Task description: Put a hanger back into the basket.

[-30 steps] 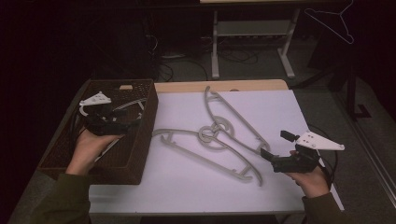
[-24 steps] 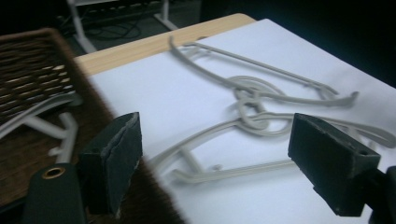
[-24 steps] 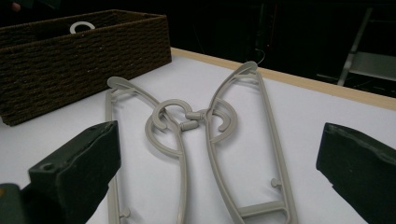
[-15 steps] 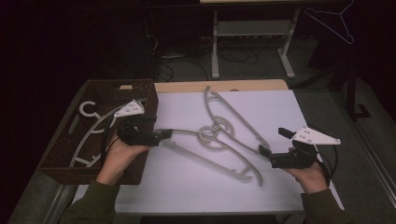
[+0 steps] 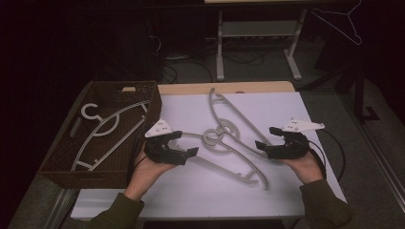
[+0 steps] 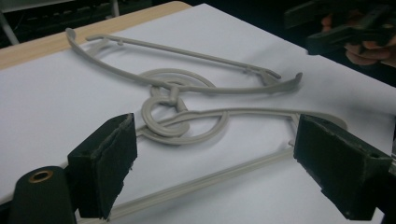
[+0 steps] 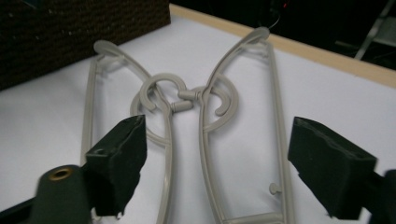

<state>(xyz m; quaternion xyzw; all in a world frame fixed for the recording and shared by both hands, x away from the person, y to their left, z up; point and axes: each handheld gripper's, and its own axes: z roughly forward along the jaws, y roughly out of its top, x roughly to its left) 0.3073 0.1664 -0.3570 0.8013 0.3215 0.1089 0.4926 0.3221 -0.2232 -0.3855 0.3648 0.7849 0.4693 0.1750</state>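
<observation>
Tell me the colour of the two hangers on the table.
Light grey hangers; the left gripper view shows it best.

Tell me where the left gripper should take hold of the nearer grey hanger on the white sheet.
Probably the straight bottom bar of the nearer hanger, coming down from above with the left gripper. That bar lies flat on the white sheet, thin and free, and already runs between the open jaws. Avoid the hooks: they interlock with the other hanger.
</observation>
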